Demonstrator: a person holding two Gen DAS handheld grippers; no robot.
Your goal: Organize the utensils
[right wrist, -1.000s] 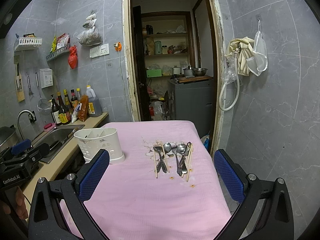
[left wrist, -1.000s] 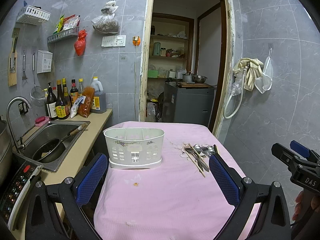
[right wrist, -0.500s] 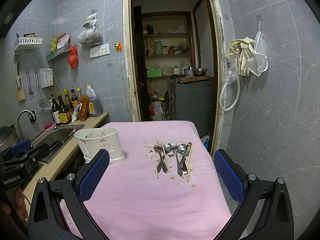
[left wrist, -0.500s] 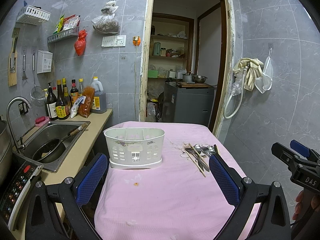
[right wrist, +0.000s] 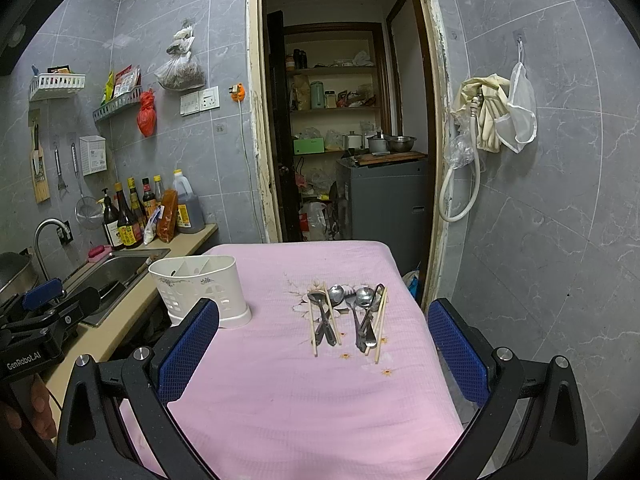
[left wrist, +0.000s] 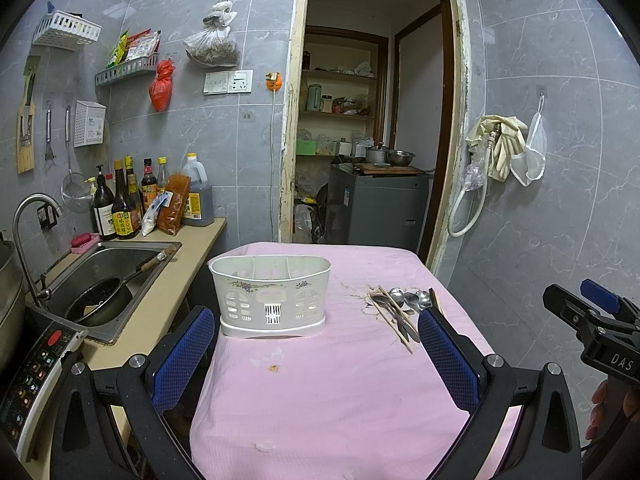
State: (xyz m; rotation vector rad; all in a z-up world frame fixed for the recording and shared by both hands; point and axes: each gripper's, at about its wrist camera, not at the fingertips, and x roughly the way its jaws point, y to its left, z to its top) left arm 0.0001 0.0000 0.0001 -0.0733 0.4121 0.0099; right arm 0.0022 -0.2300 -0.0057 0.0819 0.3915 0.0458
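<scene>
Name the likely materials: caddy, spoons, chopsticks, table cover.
Caddy: white moulded plastic, it seems; cut-out slots, printed flowers, slight sheen.
Spoons: metal, likely stainless; bright mirror-like bowls.
Chopsticks: pale tan, matte; wood or bamboo, cannot tell which.
Table cover: pink woven cloth with fine waffle texture, draped over the edges.

Near half of pink cloth-covered table (right wrist: 280, 392) is bare, open approach w/ nothing in the way. Far half: white plastic divided caddy (left wrist: 271, 295) stands at left, pile of metal spoons & wooden chopsticks (right wrist: 347, 314) at right, bare cloth strip btwn them.
</scene>
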